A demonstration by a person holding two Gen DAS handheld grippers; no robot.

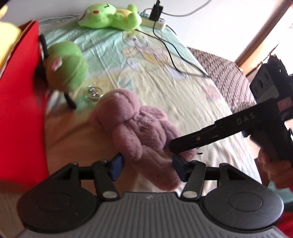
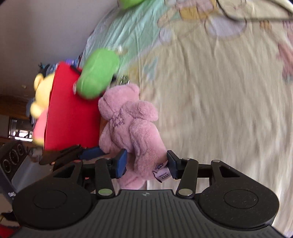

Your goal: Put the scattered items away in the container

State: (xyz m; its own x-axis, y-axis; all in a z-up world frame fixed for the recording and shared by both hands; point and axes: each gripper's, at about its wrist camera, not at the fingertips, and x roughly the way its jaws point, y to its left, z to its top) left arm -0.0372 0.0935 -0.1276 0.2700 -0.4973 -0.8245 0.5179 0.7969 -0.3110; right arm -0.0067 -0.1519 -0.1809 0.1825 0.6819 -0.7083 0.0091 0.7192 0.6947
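A pink plush bear (image 1: 135, 128) lies on the bed sheet beside the red container (image 1: 20, 109). My left gripper (image 1: 148, 159) is shut on the bear's lower body, a blue pad against the fur on each side. In the right wrist view the bear (image 2: 128, 117) leans at the container's (image 2: 73, 119) wall, and my right gripper (image 2: 146, 155) is shut on its leg near the sewn tag. One finger of the right gripper (image 1: 183, 144) reaches in from the right. A left gripper finger (image 2: 89, 152) touches the bear's flank.
A round green plush (image 1: 67, 64) with black straps rests against the container. A metal keyring (image 1: 94, 92) lies by the bear's head. At the far end are a green frog plush (image 1: 109, 16), a power strip (image 1: 153, 22) and a black cable (image 1: 172, 53). A yellow plush (image 2: 40, 95) sticks out of the container.
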